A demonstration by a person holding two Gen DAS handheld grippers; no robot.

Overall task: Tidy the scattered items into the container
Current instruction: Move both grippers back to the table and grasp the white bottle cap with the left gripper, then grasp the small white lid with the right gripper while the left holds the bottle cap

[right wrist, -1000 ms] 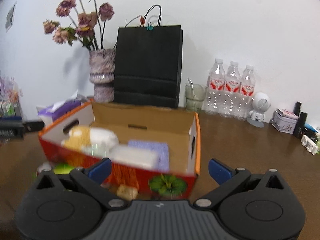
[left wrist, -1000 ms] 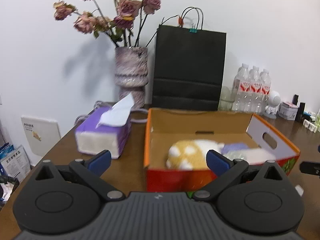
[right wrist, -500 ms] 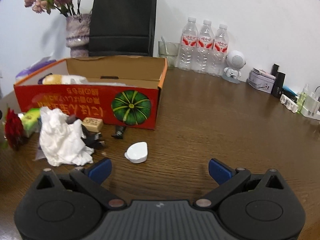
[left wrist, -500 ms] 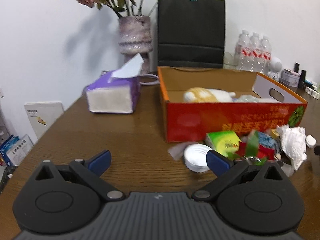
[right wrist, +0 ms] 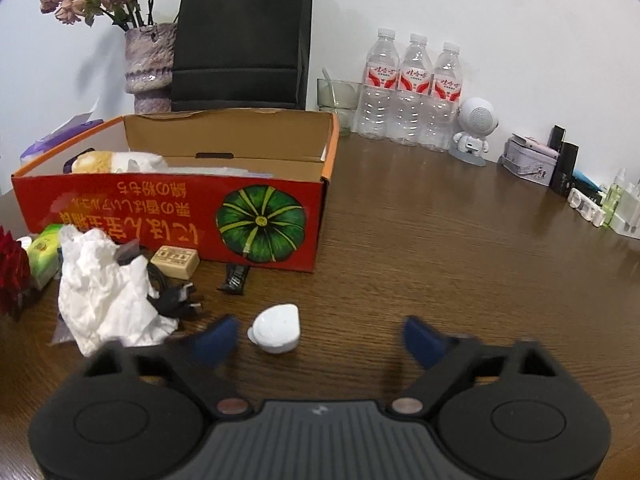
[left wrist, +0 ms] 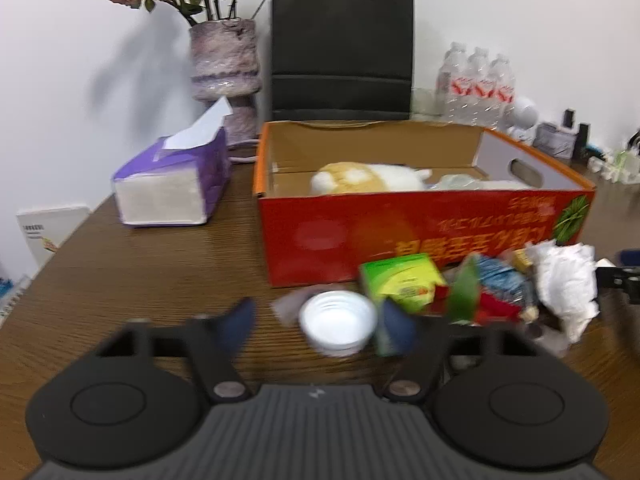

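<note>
Scattered items lie on the brown surface [right wrist: 420, 240] just before the red cardboard box [right wrist: 168, 216]: crumpled white tissue [right wrist: 100, 292], a green packet [left wrist: 400, 280], a tan block [right wrist: 176, 260], a black cable [right wrist: 172, 296]. A white cap [left wrist: 338, 322] sits between the left hand-held gripper [left wrist: 320, 326] fingers, a white lid [right wrist: 276, 328] inside the right hand-held gripper [right wrist: 320, 336]; both jaws have just been closing, neither pinching yet. A plush toy [left wrist: 364, 178] lies in the box. A tissue pack [left wrist: 172, 184] stands left.
</note>
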